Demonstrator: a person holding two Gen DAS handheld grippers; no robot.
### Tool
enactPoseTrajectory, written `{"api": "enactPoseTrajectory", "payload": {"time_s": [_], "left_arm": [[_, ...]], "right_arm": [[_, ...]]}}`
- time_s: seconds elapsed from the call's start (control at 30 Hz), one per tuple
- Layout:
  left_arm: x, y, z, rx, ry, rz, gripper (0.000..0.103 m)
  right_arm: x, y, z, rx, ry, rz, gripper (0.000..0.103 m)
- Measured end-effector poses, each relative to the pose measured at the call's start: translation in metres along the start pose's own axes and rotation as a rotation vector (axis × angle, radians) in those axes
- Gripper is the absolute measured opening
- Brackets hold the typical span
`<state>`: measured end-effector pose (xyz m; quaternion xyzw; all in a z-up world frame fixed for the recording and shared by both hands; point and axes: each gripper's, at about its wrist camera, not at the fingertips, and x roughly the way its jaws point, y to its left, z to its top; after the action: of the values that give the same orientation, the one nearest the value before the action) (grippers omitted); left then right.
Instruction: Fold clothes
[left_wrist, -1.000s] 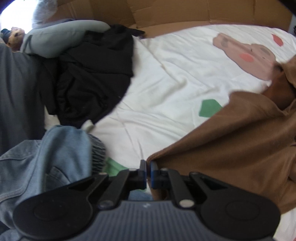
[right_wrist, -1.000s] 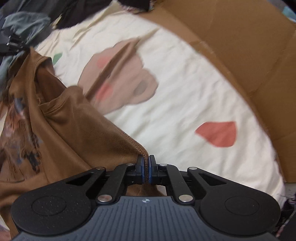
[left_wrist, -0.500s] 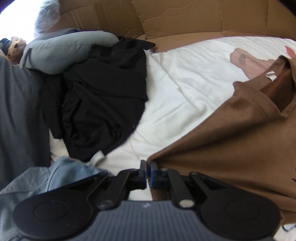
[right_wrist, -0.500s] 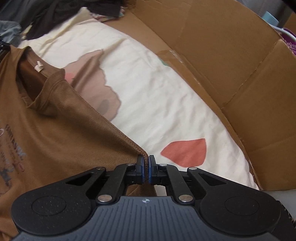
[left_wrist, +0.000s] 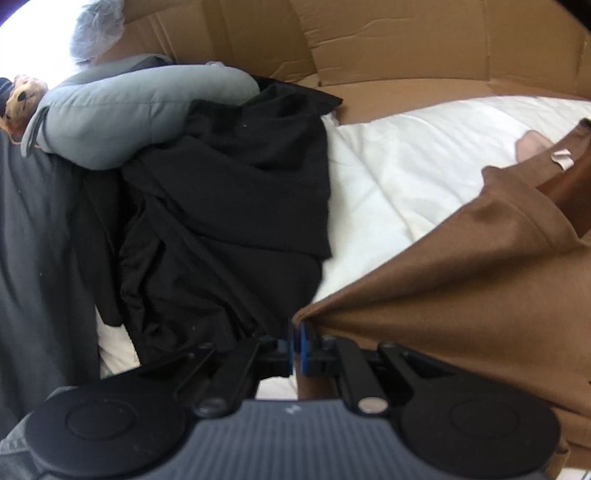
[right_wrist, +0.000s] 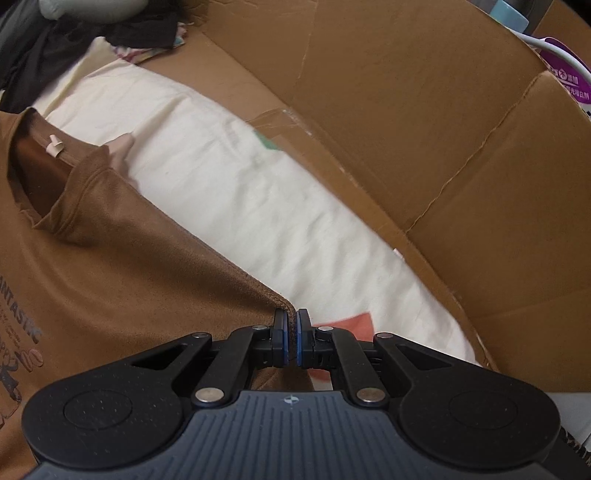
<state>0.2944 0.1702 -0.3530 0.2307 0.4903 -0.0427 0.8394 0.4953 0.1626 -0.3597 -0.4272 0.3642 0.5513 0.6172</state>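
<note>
Two grippers are engaged on one garment: my left gripper (left_wrist: 297, 345) is clenched on one sleeve tip of the brown suede-like printed T-shirt (left_wrist: 461, 295), and my right gripper (right_wrist: 291, 341) is clenched on the stitched edge of the opposite sleeve tip. I am holding the shirt stretched between them, print side up, over the cream bed sheet with coloured patches (right_wrist: 236, 192), with the neckline and its small tag (right_wrist: 55, 146) facing away from me. I judge the task to be at an early stage: the shirt is spread but no fold is made in it yet, and laying it flat, folding in the sleeves and folding the body are all left. A crumpled black garment (left_wrist: 229, 221), a grey padded jacket (left_wrist: 122, 114) and dark grey fabric (left_wrist: 33, 258) are lying just beside my left gripper, unfolded, crowding that side of the sheet. Brown corrugated cardboard walls (right_wrist: 424, 129) are bounding the far side.
</note>
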Motion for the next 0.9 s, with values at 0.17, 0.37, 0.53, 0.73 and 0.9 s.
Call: {"api": "enactPoseTrajectory", "payload": {"time_s": [0.17, 0.37, 0.53, 0.73, 0.9], "left_arm": [[0.009, 0.002, 0.013, -0.001, -0.006, 0.027, 0.004], [0.012, 0.000, 0.022, -0.005, -0.026, 0.068, 0.004], [-0.001, 0.003, 0.033, -0.001, -0.075, 0.094, 0.004], [0.012, 0.000, 0.048, 0.011, -0.058, 0.075, 0.004], [0.038, -0.007, 0.047, 0.038, -0.009, 0.070, 0.005]], "right_arm": [[0.011, 0.001, 0.008, 0.011, 0.000, -0.034, 0.002], [0.015, -0.001, 0.020, 0.019, -0.021, -0.076, 0.002], [0.012, -0.004, 0.030, 0.029, -0.054, -0.131, 0.002], [0.022, -0.007, 0.029, 0.028, -0.045, -0.168, 0.002], [0.041, -0.008, 0.030, 0.049, -0.025, -0.170, 0.002]]}}
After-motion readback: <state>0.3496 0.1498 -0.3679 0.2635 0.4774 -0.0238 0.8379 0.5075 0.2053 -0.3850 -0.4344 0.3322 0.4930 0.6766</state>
